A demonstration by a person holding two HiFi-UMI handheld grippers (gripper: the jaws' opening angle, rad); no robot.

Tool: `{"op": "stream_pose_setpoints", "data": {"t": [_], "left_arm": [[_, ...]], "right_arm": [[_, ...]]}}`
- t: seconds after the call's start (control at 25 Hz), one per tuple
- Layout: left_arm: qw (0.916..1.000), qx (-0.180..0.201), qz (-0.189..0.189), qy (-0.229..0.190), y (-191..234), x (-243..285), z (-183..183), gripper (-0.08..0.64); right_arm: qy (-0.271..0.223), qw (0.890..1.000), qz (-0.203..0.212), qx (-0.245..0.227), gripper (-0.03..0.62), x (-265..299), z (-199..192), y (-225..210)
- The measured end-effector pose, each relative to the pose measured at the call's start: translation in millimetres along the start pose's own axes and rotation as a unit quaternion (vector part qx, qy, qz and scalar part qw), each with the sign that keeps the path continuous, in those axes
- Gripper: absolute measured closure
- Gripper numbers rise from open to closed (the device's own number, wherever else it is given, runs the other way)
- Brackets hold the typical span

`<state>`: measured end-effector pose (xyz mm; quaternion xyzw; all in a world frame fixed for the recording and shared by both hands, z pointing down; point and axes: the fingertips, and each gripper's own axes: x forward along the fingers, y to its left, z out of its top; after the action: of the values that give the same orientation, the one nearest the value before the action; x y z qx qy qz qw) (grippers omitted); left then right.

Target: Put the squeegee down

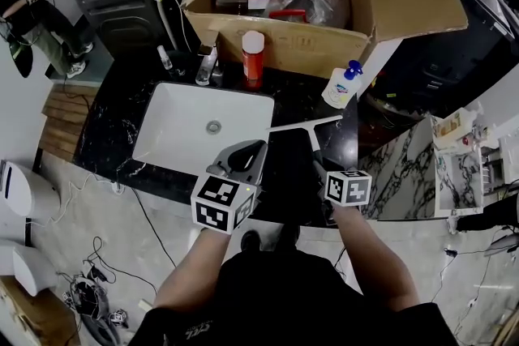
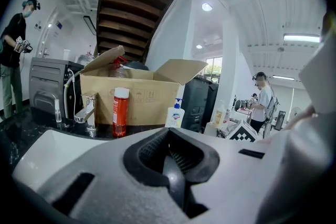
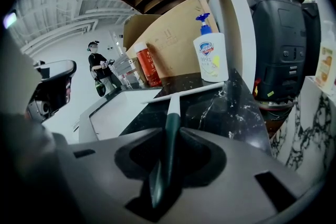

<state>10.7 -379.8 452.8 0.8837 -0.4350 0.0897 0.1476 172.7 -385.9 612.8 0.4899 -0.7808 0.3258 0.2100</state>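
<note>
Hovering over the front edge of the white sink (image 1: 182, 134), the left gripper (image 1: 246, 156) has its jaws together, empty. The right gripper (image 1: 322, 174) clamps the squeegee (image 1: 304, 126) by its handle, blade over the black counter (image 1: 284, 170) near the soap bottle (image 1: 342, 85).

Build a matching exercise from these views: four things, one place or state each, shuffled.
1. squeegee
2. hand soap bottle
3. red bottle
4. left hand-held gripper

A. shut, empty
B. beside the faucet
C. clamped in the right hand-held gripper
D. on the counter, right of the sink

Pairs: 1-C, 2-D, 3-B, 4-A
</note>
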Motion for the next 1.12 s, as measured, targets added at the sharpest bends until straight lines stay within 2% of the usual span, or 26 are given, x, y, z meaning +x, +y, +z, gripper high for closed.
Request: {"op": "stream_pose_setpoints", "data": {"t": [0.36,0.72,0.8,0.88,1.12], "left_arm": [[0.9999,-0.001,-0.01,-0.008,3.8,-16.3,1.0,0.554],[0.9989,0.011,-0.04,-0.02,1.0,-39.1,5.6,0.554],[0.9983,0.015,-0.051,-0.023,-2.4,-42.0,6.8,0.554],[0.9977,0.017,-0.06,-0.024,-5.0,-43.5,8.3,0.554],[0.9964,0.016,-0.076,-0.034,-15.0,-43.0,12.3,0.554]], "right_arm": [[0.002,1.0,-0.005,0.02,0.483,-5.3,-7.9,7.9],[-0.049,0.998,-0.031,0.038,0.496,-37.8,-2.3,22.9],[-0.063,0.997,-0.036,0.034,0.511,-51.4,-0.8,28.0],[-0.075,0.996,-0.036,0.023,0.557,-64.3,1.9,34.9],[-0.104,0.994,-0.029,-0.006,0.575,-101.1,13.9,47.0]]}}
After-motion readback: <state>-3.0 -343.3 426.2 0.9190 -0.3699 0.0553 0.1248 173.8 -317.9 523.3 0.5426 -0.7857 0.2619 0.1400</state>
